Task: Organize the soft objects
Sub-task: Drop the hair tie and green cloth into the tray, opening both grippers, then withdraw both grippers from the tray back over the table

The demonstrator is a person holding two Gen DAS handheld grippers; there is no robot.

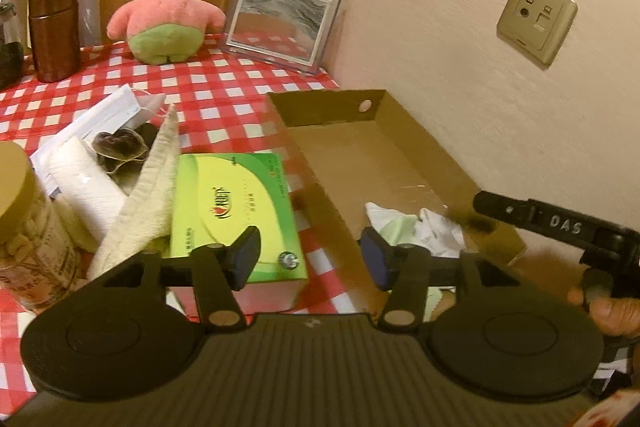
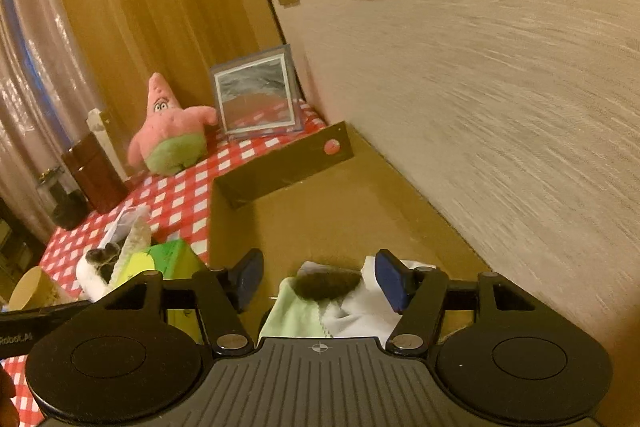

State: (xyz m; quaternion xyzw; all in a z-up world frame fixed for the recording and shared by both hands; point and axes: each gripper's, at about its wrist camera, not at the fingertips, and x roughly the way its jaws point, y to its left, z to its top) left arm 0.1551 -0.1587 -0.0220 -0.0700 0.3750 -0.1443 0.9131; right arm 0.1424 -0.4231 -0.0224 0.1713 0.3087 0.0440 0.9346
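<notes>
The left tongs (image 1: 308, 255) are seen spread, with nothing between the two blue pads; the near corner of a green tissue box (image 1: 236, 215) and the edge of a cardboard tray (image 1: 304, 163) lie beyond the gap. The right tongs (image 2: 318, 281) are also spread, and no pad presses on anything. Below them a crumpled white and pale green cloth (image 2: 316, 311) is seen lying in the near end of the tray, with a dark patch on its top that cannot be identified. The same cloth (image 1: 416, 227) is visible from the left wrist view, resting on the tray floor beside the right pad of the left tongs. The tray stands on a counter (image 1: 224, 95) covered with a red and white checked sheet, and its long side lies along the wall.

To the left of the tissue box a heap of soft things is found: a cream towel (image 1: 148, 187) which leans against the box, a white paper roll (image 1: 84, 187), a dark crumpled piece (image 1: 120, 147) and white masks (image 1: 128, 107). A jar with a tan lid (image 1: 24, 219) stands near this heap. At the far end of the counter a pink star-shaped plush toy (image 1: 168, 11) is seated upright, between a brown container (image 1: 54, 31) and a framed picture (image 1: 280, 23).
</notes>
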